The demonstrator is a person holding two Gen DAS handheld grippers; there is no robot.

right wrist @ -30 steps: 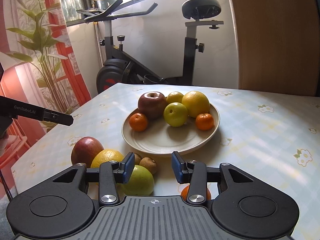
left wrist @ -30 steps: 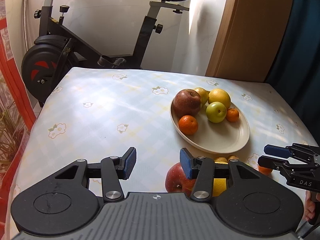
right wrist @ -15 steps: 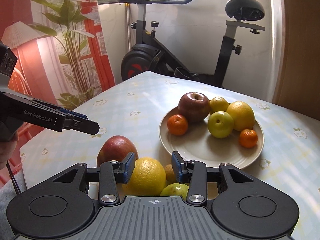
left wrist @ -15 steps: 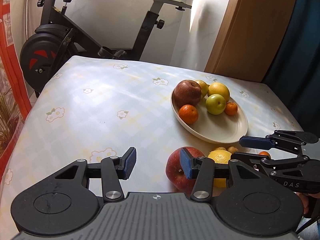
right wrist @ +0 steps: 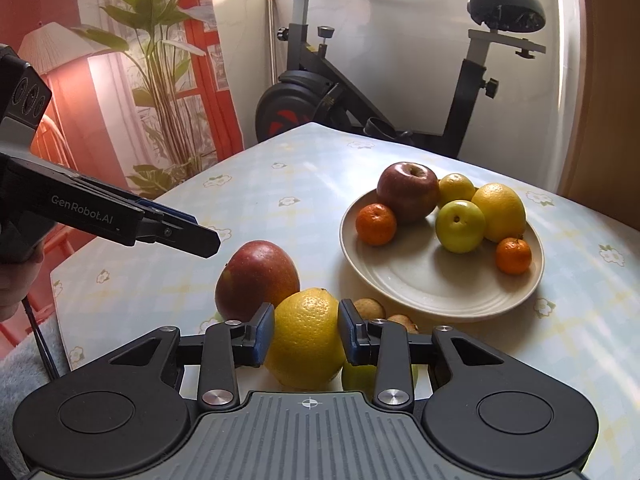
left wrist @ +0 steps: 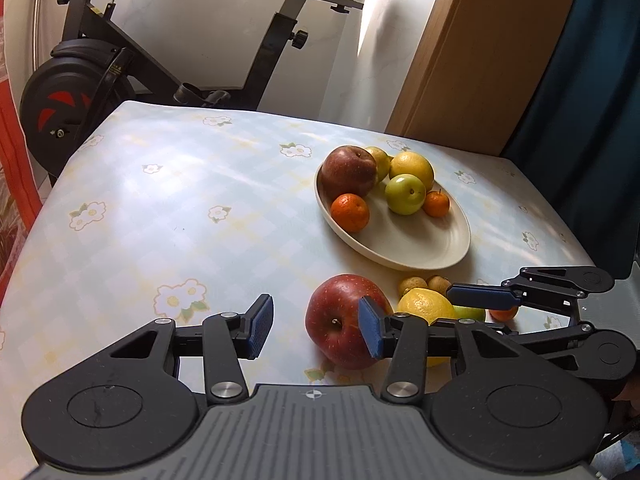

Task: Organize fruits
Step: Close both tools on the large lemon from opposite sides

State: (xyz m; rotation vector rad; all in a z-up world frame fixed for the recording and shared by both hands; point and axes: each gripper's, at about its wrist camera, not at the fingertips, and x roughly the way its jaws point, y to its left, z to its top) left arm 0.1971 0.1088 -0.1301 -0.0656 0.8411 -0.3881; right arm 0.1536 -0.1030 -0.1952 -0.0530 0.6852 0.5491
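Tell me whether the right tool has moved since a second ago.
Yes. In the left wrist view the right tool has come in from the right edge toward the red apple, jaws closing around the yellow orange.

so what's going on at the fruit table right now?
A person is sorting fruit with two handheld grippers. The right gripper has its jaws closing around the yellow orange lying on the table beside a red apple; the pads look to be at its sides. The left gripper is open and empty, hovering by that apple. The plate holds six fruits. A green fruit, a small tangerine and some little brown fruits also wait on the table.
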